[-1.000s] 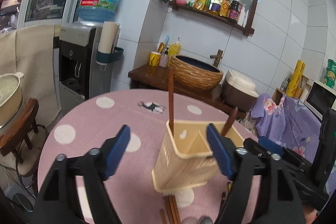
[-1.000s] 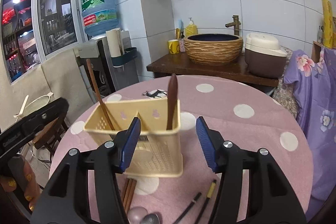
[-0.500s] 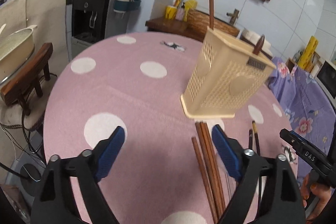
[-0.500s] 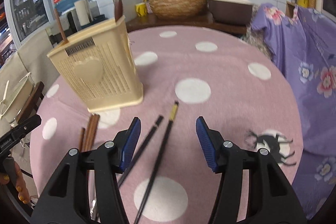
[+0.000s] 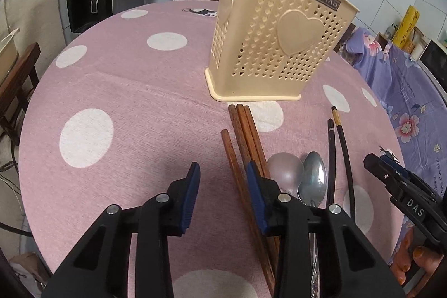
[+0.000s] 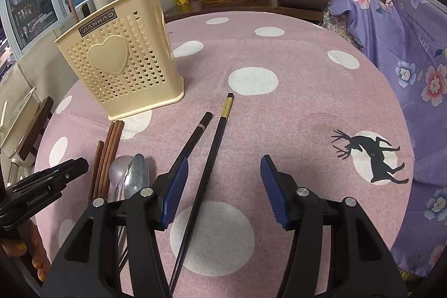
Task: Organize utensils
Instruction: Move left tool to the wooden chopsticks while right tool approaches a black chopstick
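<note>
Left gripper [image 5: 223, 186] hangs released beside the wooden chopsticks [image 5: 243, 136]; right gripper [image 6: 223, 186], spread wide, straddles a black chopstick [image 6: 208, 164], lining up pickups.

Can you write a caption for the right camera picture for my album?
Open right gripper hovering over black chopsticks beside a cream utensil holder.

Spoon handles [image 5: 314, 247] hidden behind left gripper [image 5: 223, 194].

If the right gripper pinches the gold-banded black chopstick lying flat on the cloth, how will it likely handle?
The chopstick looks thin, stiff and glossy, so it may slip or pivot between the right gripper pads. Lying flat on the tablecloth, it probably offers little height to grab.
</note>
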{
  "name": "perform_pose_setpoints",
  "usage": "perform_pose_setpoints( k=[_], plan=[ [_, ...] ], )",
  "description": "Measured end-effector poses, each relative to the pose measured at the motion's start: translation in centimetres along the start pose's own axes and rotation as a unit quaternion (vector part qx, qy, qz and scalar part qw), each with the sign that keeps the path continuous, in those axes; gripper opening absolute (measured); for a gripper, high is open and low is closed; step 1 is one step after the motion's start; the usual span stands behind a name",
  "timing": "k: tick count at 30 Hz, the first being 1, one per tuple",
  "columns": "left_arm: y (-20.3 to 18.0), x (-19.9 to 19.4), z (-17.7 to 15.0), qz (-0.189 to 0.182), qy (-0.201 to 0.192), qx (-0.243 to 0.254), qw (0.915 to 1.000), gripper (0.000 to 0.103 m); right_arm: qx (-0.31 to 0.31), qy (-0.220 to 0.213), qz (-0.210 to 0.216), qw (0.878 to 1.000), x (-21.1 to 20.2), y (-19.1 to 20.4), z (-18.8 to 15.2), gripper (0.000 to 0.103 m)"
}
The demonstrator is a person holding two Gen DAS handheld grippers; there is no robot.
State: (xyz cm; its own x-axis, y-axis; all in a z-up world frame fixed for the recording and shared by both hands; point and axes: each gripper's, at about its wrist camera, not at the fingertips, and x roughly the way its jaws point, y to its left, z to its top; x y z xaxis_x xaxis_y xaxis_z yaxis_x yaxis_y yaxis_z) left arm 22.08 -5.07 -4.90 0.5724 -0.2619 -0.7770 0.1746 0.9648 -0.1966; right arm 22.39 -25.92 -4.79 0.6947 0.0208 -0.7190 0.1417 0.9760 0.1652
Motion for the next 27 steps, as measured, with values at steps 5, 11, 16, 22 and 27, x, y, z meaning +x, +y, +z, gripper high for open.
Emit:
perform_pose_setpoints(
  k=[5,11,16,22,27],
  plan=[
    [-0.6,0.8,-0.1,0.008,0.01,0.005,0.9999,0.028,-0.002,0.003,-0.003,1.0,0.1,0.1,-0.2,0.055],
    [-0.4,1.1,-0.2,0.019,0.008,0.0,0.9998,0.021,-0.005,0.004,-0.007,1.0,0.2,0.2,-0.3,0.055],
    [0.4,0.8,-0.2,0.02,0.013,-0.01,0.9997,0.018,-0.008,0.006,-0.016,1.0,0.6,0.2,0.0,0.054],
    [0.0,1.1,0.1,0.02,0.016,-0.014,0.9996,0.017,-0.013,0.012,-0.023,1.0,1.5,0.7,0.7,0.053],
    [-0.6,1.5,0.4,0.029,0.017,-0.008,0.9994,0.017,-0.008,0.029,-0.029,0.999,2.8,0.8,1.2,0.039]
  ],
)
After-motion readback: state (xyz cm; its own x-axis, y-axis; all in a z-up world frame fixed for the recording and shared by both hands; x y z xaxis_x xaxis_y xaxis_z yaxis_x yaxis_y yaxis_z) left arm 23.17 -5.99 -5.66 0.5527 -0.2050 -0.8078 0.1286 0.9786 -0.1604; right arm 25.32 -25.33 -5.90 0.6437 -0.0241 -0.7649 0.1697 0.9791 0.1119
